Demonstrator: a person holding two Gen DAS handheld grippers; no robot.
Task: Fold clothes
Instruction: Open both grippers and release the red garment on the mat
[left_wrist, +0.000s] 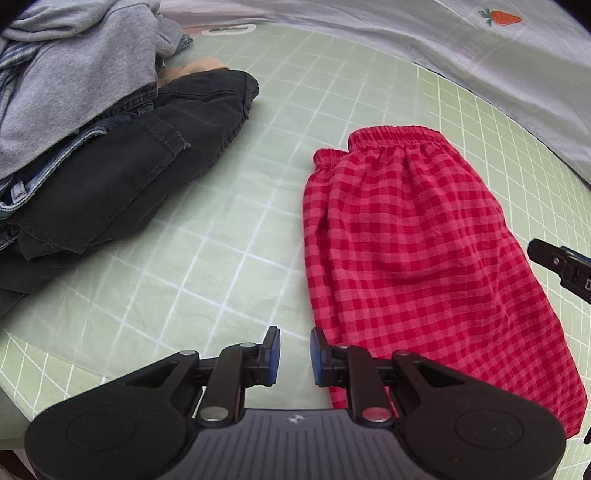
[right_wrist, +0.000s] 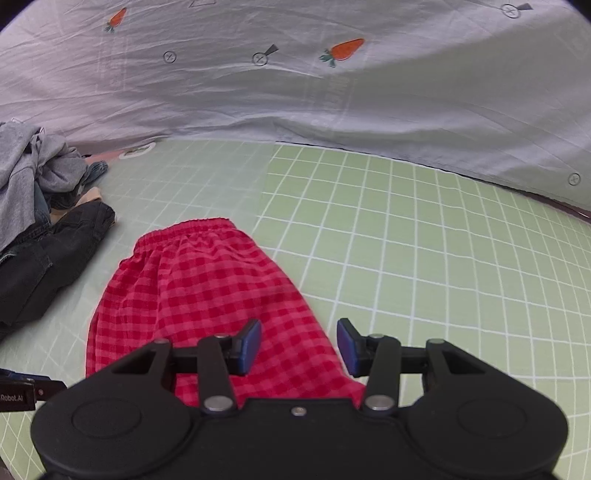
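Red shorts flat (seemingly folded), jaws apart.

Home bedroom, clothes folding done on a bed.

Soft surface covered by a green sheet with white grid lines, slightly wrinkled like bedding, not a hard table. Behind it a bunched pale grey duvet printed with orange carrots and small round symbols, household-type bedding. On the left a loose pile of everyday laundry: grey sweatshirt, blue denim, black trousers, heaped unsorted. Red gingham shorts with an elastic waistband lie flat on the sheet near the pile. No walls, furniture or floor in view, so the rest of the room cannot be told.
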